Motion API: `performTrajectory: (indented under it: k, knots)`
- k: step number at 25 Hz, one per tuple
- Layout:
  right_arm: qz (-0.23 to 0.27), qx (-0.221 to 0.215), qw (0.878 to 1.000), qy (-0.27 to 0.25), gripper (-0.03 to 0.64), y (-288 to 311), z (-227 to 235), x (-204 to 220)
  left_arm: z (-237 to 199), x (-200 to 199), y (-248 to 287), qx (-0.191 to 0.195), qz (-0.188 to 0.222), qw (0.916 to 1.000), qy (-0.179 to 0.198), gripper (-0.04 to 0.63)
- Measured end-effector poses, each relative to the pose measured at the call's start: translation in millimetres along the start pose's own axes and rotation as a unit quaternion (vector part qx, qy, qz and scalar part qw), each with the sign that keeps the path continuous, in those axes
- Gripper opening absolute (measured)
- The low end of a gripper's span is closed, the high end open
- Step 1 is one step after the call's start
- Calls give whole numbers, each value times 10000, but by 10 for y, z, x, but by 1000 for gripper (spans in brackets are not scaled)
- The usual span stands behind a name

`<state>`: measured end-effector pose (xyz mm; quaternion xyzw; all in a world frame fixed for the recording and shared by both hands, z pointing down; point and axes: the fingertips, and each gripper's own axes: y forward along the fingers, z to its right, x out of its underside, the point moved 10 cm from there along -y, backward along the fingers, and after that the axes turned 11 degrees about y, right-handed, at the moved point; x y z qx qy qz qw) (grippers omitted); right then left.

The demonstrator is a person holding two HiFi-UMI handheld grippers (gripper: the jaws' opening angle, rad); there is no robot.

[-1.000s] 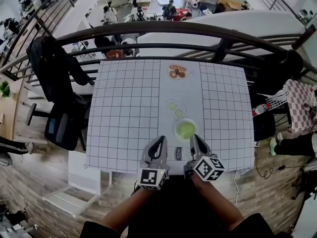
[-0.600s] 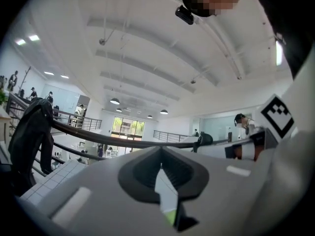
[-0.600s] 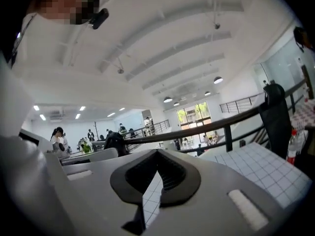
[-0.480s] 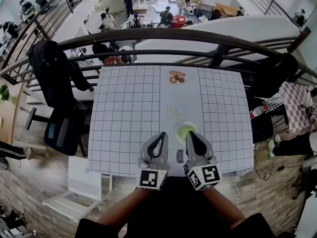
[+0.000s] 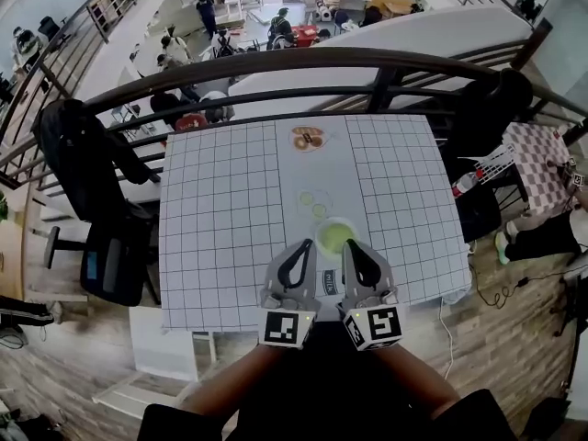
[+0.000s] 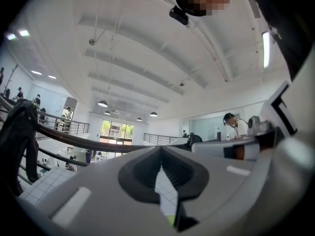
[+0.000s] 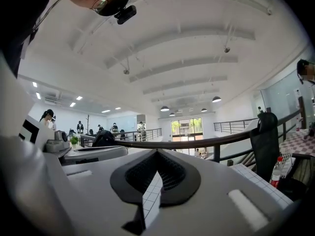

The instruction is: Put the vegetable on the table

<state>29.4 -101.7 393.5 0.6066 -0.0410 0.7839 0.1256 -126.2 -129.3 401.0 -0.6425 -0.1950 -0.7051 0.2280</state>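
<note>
Holding both hand-held grippers clenched, empty: left [image 5: 303, 246], right [image 5: 350, 246]. The green vegetable [image 5: 333, 236], possibly a dish, rests on the tabletop [image 5: 220, 209] just ahead. Risk: advancing clenched, I would shove it away.

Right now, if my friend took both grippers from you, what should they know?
Left gripper: jaws together, holding nothing, over the near edge of the table.
Right gripper: the same, just short of the round green dish.
Two pale green slices lie on the table beyond the dish. A plate of brownish food sits at the far edge.
Done: the slices are on the table.
Left: probably whatever is in the green dish. I can't tell what it holds.
</note>
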Motion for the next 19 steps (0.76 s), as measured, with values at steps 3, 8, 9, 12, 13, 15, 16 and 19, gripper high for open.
performTrajectory:
  k: [3, 8, 9, 12, 13, 15, 16, 19]
  knots:
    - [40, 69, 10000, -49, -3, -112, 30, 39, 125, 27, -30, 152, 87, 9998, 41, 8]
    - [10, 158, 9999, -58, -3, -160, 27, 24, 192, 7, -13, 344, 60, 9994, 23, 8]
    - [-8, 177, 9998, -58, -3, -153, 17, 16, 182, -4, -7, 361, 45, 9993, 4, 8]
    - [-45, 260, 9996, -72, -5, -195, -31, 13, 170, -10, -50, 385, 19, 9992, -82, 8]
    - [-33, 284, 9996, -74, -5, -216, -38, 18, 176, -2, -67, 390, 6, 9992, -113, 8]
    - [-1, 323, 9994, -84, -5, -244, -30, 23, 193, 24, -83, 389, -14, 9991, -143, 8]
    - [5, 340, 9994, -90, -4, -252, -25, 23, 201, 38, -88, 381, -22, 9992, -151, 8]
    - [-1, 375, 9992, -103, -5, -272, -24, 36, 211, 77, -115, 339, -44, 9992, -197, 8]
